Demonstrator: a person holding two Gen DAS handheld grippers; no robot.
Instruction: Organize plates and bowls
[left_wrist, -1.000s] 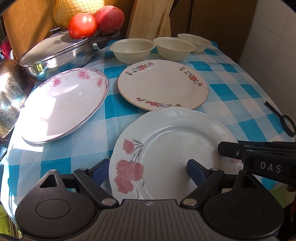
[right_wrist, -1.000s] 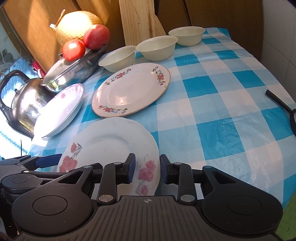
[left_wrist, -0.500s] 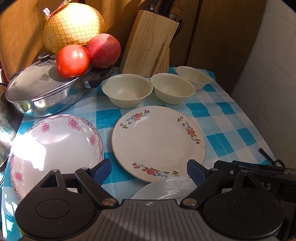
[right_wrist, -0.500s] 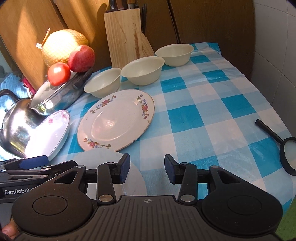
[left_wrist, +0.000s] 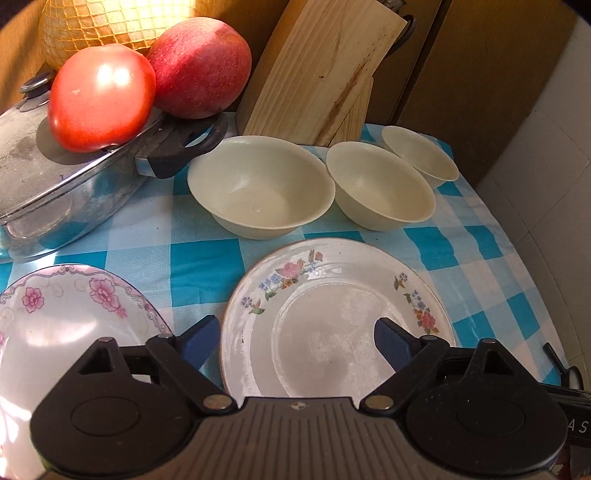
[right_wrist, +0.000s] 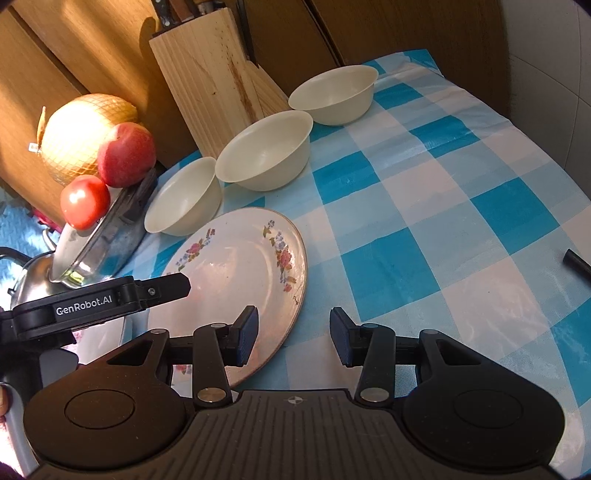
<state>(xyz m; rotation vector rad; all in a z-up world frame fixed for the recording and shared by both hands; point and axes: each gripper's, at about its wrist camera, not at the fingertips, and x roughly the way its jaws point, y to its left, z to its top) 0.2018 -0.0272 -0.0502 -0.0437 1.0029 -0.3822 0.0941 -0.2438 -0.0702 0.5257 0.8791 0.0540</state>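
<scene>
The desk (right_wrist: 461, 192) is covered by a blue-and-white checked cloth and is set against wooden panelling; a wooden knife block (right_wrist: 210, 85) is stood at its back edge, just behind the bowls. A steel lidded pan (left_wrist: 62, 173) is seen at the left, with a netted yellow fruit (right_wrist: 79, 138), a red apple (left_wrist: 199, 66) and a tomato (left_wrist: 99, 98) resting on or behind its lid; part of a metal kettle (right_wrist: 33, 277) is visible beside the pan in the right wrist view.

Two plates are noted flat on the cloth: a cream floral plate (left_wrist: 332, 310) at centre, directly in front of the bowls, and a pink-flowered plate (left_wrist: 70, 314) to its left, near but apart from it. Three cream bowls are lined in a row along the back, upright and empty: the left bowl (left_wrist: 258, 188), the middle bowl (left_wrist: 380, 186) and the far bowl (left_wrist: 421, 155); the left and middle rims are nearly touching.

The left tongs (left_wrist: 291, 341) are held spread wide over the near part of the cream floral plate, nothing gripped. The right tongs (right_wrist: 293, 334) have just been opening and are parted about halfway, straddling the plate's right-hand rim without pressing on it. A black handle (right_wrist: 576, 260) lies at the right edge of the cloth.
</scene>
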